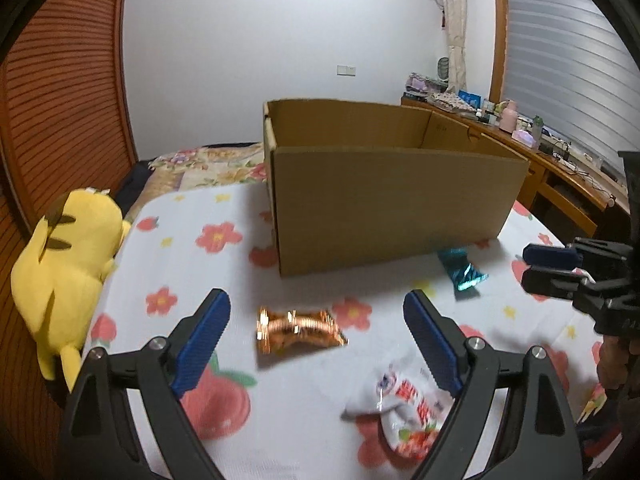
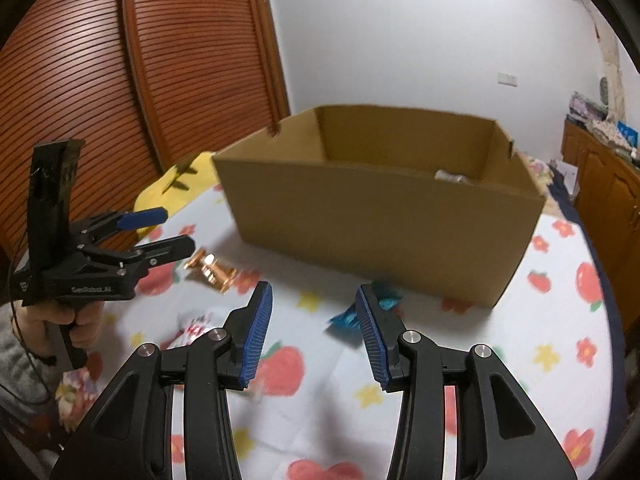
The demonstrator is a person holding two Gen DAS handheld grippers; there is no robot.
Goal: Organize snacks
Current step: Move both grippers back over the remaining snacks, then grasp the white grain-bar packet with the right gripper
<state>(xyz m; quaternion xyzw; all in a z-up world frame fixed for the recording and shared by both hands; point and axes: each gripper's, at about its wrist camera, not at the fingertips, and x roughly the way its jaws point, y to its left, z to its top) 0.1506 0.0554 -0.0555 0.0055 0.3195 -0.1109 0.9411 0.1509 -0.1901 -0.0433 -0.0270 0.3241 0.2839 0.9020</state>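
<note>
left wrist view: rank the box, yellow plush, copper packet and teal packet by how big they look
1. box
2. yellow plush
3. copper packet
4. teal packet, though it lies farther away and partly behind the box, so 3 and 4 are unsure.

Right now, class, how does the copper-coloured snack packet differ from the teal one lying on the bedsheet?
The copper packet is shiny orange-gold; the teal packet is blue-green foil. The copper packet lies out in the open, apart from the cardboard box, while the teal packet lies right at the box's near wall. The copper one sits ahead of the left gripper, the teal one ahead of the right gripper. Both are crinkled foil packets, outside the box, ungrasped.
</note>
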